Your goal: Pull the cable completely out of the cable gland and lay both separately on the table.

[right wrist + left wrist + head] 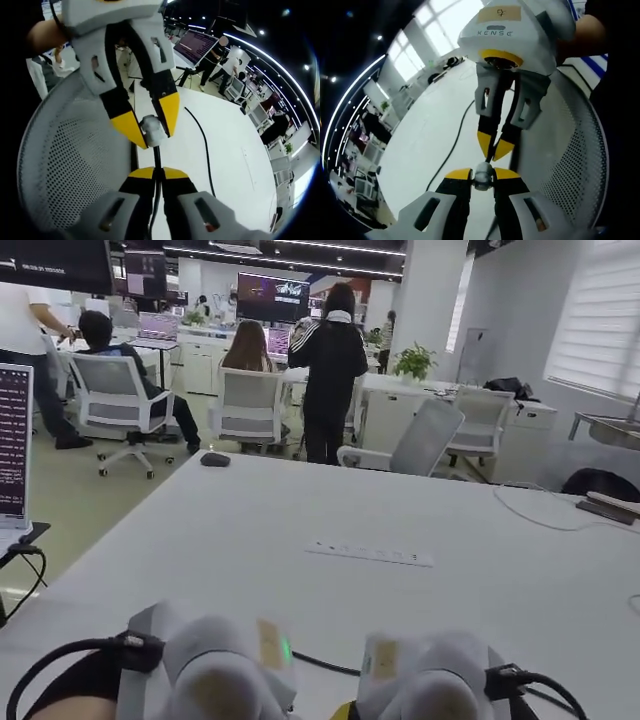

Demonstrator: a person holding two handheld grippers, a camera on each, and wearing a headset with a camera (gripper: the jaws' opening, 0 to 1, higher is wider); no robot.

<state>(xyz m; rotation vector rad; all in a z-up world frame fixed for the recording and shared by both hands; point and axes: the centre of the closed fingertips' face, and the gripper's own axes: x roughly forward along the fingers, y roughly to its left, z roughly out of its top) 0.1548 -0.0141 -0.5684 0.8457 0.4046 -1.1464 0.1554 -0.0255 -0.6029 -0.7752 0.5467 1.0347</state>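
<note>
A small grey cable gland (483, 176) sits between the yellow tips of my left gripper (482, 175), which is shut on it. A thin black cable (490, 156) runs from the gland into my right gripper (495, 145), which comes in from above and is shut on the cable close to the gland. In the right gripper view, my right gripper (156, 173) clamps the cable (157, 155), and the left gripper (150, 125) holds the gland (151, 131) just beyond. Both grippers face each other tip to tip. Their white bodies (215, 670) (430, 680) lie at the bottom of the head view.
A white mesh chair back (570, 165) (65, 150) is close beneath the grippers. A loose black lead (455, 145) (200, 140) trails over the white table (300, 530). A white power strip (370, 554) lies mid-table, a monitor (14, 440) stands at the left, and people and office chairs are beyond.
</note>
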